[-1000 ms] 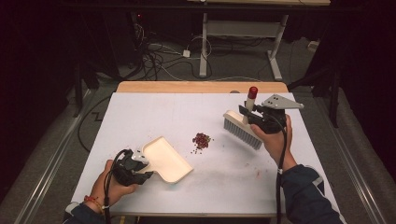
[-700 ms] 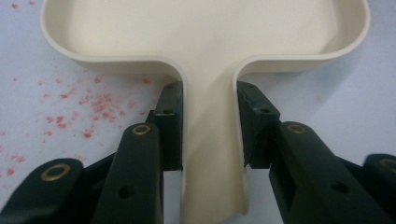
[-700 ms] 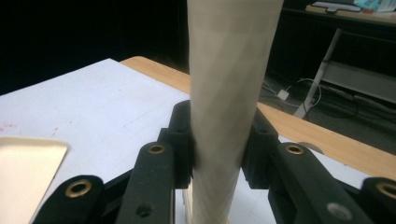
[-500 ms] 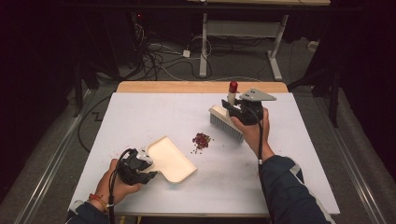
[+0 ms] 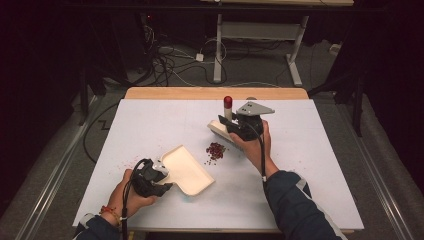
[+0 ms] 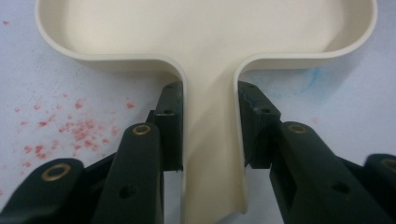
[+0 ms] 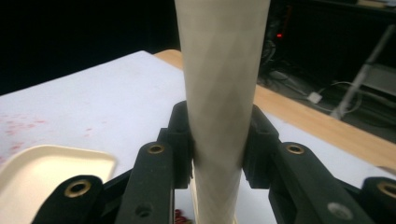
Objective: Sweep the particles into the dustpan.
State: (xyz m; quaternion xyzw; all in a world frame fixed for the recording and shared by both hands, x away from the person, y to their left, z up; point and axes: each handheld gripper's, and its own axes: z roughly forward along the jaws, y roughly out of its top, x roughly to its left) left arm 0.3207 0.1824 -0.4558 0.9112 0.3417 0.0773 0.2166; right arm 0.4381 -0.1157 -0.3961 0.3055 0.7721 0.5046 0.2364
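The white rectangular table top [image 5: 150, 125] fills the frame centre. A cream moulded-plastic dustpan [image 5: 187, 171] lies flat at lower centre-left; the left gripper [image 6: 210, 135] has its jaws clamped on the dustpan's narrow handle. It looks light and rigid; the handle is the correct hold. The right gripper [image 7: 217, 140] is closed on the smooth cream handle of a red-tipped hand brush [image 5: 225, 120], possibly slippery. A small pile of dark red granules [image 5: 216, 150] lies between pan and brush.
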